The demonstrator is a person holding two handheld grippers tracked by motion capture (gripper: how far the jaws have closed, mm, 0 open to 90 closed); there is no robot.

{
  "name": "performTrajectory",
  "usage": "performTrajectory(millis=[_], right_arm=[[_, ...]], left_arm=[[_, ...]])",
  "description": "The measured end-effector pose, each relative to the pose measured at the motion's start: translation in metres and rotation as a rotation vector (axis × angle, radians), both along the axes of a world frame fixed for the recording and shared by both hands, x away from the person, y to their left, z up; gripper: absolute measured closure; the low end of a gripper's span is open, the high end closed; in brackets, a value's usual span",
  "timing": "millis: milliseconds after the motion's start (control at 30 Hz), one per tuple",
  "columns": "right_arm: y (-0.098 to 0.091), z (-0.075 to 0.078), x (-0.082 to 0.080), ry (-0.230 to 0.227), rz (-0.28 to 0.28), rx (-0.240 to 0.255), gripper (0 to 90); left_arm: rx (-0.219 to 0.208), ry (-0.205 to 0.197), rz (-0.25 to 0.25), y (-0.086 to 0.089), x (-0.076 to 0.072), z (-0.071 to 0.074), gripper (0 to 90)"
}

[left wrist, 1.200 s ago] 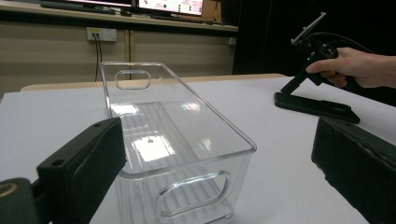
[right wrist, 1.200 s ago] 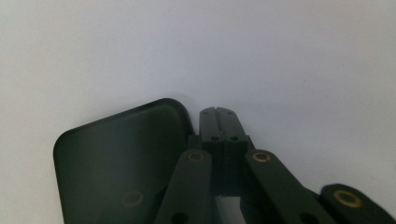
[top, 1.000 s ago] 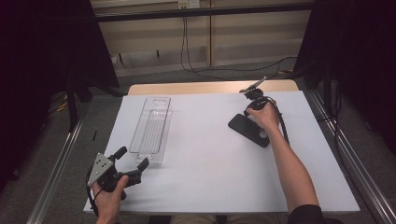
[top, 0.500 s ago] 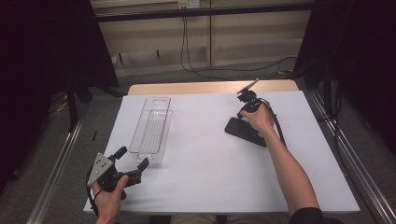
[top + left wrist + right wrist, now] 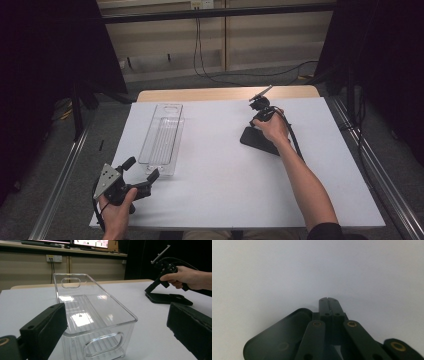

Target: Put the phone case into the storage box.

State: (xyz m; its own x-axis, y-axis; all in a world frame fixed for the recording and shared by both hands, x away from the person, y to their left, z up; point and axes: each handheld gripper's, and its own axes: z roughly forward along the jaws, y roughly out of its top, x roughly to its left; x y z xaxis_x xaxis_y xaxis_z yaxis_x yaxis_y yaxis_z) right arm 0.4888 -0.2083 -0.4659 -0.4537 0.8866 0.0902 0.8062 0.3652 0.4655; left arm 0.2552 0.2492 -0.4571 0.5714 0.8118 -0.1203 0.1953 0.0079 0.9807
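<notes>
On matte white table (image 5: 225, 190), clear ribbed rectangular plastic bin (image 5: 162, 137), flat black pad (image 5: 257, 141)

White table (image 5: 220, 195) seen from above; clear bin (image 5: 95, 315) viewed low between left gripper (image 5: 117, 332) jaws, shared overhead; table seen close past right gripper (image 5: 328, 300).
</notes>
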Motion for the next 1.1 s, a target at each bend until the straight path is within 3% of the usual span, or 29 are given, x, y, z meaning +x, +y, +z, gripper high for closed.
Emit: performTrajectory(millis=[400, 433, 567, 867, 900, 1100], right_arm=[[0.011, -0.001, -0.011, 0.004, 0.042, 0.038, 90.0], [0.014, -0.001, -0.014, -0.013, 0.064, 0.03, 90.0], [0.019, -0.002, -0.019, -0.021, 0.088, 0.036, 90.0], [0.028, -0.001, -0.034, -0.019, 0.14, 0.042, 90.0], [0.03, 0.0, -0.037, 0.002, 0.133, 0.043, 90.0], [0.028, -0.001, -0.047, -0.015, 0.169, 0.043, 90.0]], left_arm=[[-0.005, -0.003, -0.007, 0.001, -0.001, 0.0, 3.0], [0.01, -0.003, -0.012, 0.002, -0.001, 0.001, 3.0], [-0.001, -0.007, 0.001, 0.004, -0.002, 0.002, 3.0], [-0.012, -0.005, -0.002, 0.004, -0.003, 0.001, 3.0], [-0.005, -0.008, 0.002, 0.004, -0.003, 0.002, 3.0], [-0.003, -0.007, 0.001, 0.004, -0.003, 0.002, 3.0]])
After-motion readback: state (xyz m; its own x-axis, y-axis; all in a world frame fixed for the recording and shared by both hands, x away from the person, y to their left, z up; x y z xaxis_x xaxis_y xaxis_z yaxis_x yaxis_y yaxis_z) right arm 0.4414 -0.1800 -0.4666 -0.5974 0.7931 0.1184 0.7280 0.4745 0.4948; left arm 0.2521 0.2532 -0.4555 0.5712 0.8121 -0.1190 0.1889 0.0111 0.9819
